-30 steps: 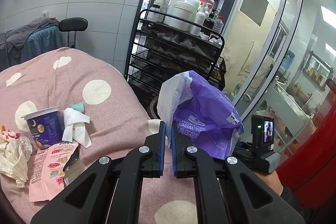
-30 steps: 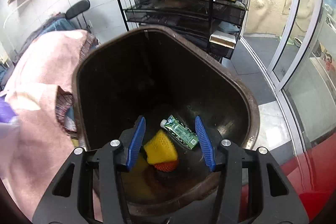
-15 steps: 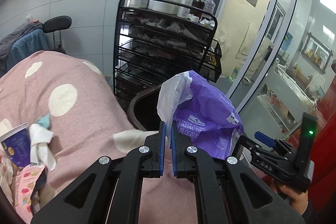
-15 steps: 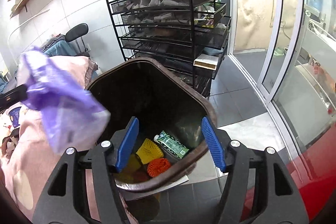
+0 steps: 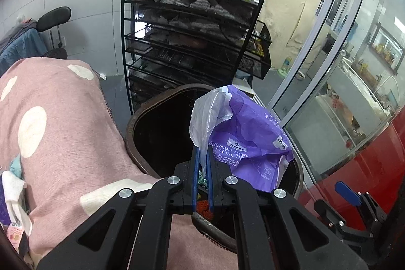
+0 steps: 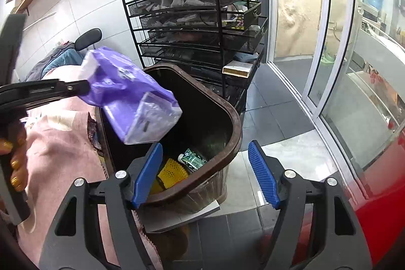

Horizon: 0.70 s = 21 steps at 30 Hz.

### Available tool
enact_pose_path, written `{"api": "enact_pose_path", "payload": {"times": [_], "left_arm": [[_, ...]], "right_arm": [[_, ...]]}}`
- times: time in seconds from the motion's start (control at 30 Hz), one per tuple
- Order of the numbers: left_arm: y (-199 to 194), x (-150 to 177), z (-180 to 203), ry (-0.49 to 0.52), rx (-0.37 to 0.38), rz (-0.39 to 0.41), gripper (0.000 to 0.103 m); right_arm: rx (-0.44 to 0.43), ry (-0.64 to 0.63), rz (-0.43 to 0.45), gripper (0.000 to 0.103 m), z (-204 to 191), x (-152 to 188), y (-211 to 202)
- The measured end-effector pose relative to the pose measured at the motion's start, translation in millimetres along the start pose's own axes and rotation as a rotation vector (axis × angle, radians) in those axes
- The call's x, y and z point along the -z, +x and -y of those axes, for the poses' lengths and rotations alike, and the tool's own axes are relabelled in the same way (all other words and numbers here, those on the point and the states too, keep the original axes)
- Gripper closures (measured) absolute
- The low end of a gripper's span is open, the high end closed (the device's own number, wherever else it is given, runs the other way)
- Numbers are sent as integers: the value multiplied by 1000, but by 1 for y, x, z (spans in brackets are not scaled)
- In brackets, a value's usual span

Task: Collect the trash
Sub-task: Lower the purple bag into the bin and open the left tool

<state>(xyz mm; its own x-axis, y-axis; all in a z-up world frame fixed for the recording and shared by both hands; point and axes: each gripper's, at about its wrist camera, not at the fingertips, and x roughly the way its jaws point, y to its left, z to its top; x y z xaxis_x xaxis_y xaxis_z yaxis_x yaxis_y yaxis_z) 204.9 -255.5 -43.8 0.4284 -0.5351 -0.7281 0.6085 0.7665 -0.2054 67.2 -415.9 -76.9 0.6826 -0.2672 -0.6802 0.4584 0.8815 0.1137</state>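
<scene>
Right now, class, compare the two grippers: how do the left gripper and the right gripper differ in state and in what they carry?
The left gripper is shut on the purple tissue bag; the right gripper is open and empty. The left gripper holds its load over the brown bin; the right gripper is beside the bin's rim, gripping nothing. Both have black arms and blue pads.
</scene>
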Motion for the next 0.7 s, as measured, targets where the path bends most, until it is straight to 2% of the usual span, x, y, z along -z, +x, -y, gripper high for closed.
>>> {"api": "enact_pose_path", "payload": {"times": [0.13,0.2,0.23,0.27,0.3,0.47,0.7], "left_arm": [[13,-1,2,1,-12,-30,95],[19,-3,4,7,-14,-43,84],[21,-4,4,8,-14,-47,71],[22,-4,4,8,-16,-49,51],[23,-4,3,4,-15,-44,40],[19,-4,1,2,-12,-25,29],[2,1,5,39,-32,17,21]], "right_arm": [[-9,8,-10,29,2,3,1],[-14,7,-18,29,1,4,3],[-18,6,-23,29,0,5,4],[-20,7,-25,29,0,6,3],[-23,7,-26,29,-1,6,3],[-26,9,-27,29,-2,8,2],[-33,6,-26,27,-5,6,2]]}}
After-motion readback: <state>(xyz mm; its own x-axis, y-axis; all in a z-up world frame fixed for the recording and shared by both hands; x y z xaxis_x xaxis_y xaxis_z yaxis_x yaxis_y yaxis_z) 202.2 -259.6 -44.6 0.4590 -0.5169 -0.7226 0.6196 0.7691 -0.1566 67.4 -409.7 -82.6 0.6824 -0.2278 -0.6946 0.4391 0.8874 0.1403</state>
